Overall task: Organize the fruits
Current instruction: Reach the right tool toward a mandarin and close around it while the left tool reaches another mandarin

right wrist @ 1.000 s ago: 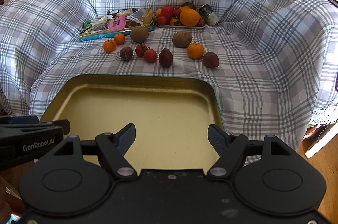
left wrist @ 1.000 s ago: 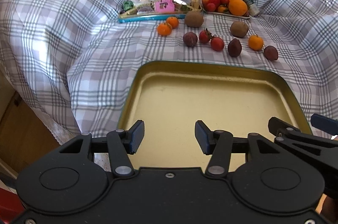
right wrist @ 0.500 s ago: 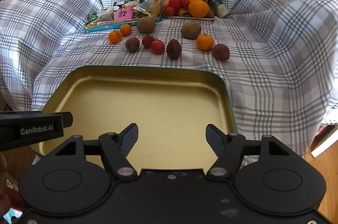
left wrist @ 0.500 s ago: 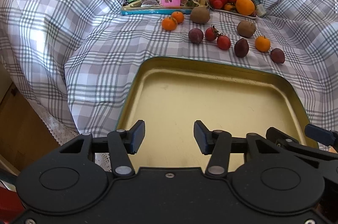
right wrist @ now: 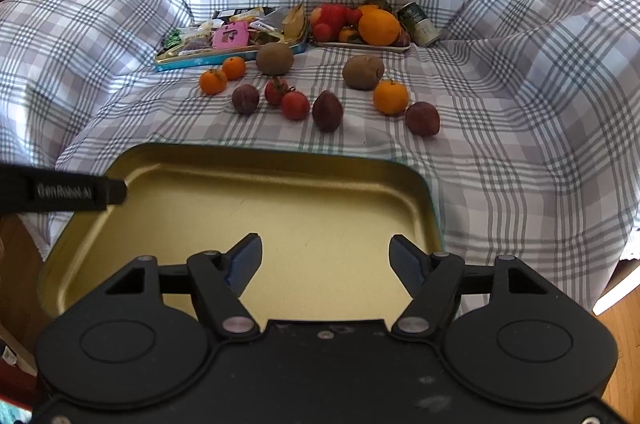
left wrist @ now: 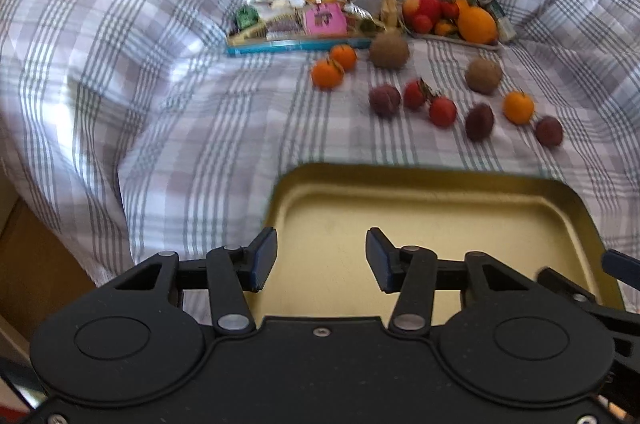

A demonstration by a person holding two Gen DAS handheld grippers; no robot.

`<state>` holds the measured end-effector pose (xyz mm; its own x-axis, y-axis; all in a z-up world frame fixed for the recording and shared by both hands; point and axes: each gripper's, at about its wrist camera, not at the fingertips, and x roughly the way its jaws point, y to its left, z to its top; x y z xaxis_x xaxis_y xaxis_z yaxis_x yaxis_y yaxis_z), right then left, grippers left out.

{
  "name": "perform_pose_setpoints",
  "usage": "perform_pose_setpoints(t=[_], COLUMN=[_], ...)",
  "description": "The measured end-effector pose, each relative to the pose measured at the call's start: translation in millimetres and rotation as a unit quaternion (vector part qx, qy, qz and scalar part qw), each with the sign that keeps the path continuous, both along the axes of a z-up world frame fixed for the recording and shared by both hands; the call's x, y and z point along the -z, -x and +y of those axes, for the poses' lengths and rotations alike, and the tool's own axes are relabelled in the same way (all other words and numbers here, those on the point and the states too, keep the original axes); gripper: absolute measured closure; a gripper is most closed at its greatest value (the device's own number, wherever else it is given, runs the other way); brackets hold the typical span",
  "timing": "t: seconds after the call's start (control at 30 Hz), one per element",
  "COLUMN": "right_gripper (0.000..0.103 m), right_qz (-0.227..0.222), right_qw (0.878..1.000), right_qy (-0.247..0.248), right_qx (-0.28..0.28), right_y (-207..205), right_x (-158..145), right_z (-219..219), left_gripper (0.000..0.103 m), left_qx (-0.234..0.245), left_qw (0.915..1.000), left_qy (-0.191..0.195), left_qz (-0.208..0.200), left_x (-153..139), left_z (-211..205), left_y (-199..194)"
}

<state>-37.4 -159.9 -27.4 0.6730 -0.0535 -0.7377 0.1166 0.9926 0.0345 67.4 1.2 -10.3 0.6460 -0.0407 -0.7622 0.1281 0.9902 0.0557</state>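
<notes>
Both grippers have slid sideways over the last sec. In the left wrist view the gold tray now sits lower and further right than before, w/ more of the plaid cloth showing; in the right wrist view the tray fills more of the foreground. Nothing on the cloth has moved: fruit all in the same spots, tray bare. So, prob. still approach phase, sorting not begun.

Loose fruit lies well beyond the tray's far rim: two kiwis, small oranges, dark plums, tomatoes. Behind them a snack tin and a plate of fruit.

Left gripper: jaws have just been narrowing a bit, yet wide apart, nothing between them, touching nothing, hanging over the tray's near-left part. Right gripper: same, jaws eased in slightly, wide gap, empty, over the tray's near edge.
</notes>
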Motion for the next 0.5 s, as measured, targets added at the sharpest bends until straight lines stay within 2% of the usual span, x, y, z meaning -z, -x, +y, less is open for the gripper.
perform_pose_setpoints(t=[0.17, 0.3, 0.5], right_gripper=[0.029, 0.029, 0.029], right_qz=[-0.008, -0.016, -0.040], right_qw=[1.000, 0.999, 0.998], right_qy=[0.008, 0.012, 0.019], right_qx=[0.028, 0.045, 0.054], right_y=[-26.4, -52.2, -95.8], right_x=[-1.9, -3.8, -4.4], right_z=[-16.7, -32.1, -44.9], left_gripper=[0.047, 0.047, 0.047], left_qx=[0.006, 0.028, 0.040], left_qw=[0.9996, 0.9985, 0.9950], left_qy=[-0.013, -0.020, -0.056], left_qz=[-0.023, -0.042, -0.073], left_x=[-2.3, -5.2, 2.8], left_z=[-4.7, -13.1, -30.3], left_y=[-32.8, -60.4, -105.2])
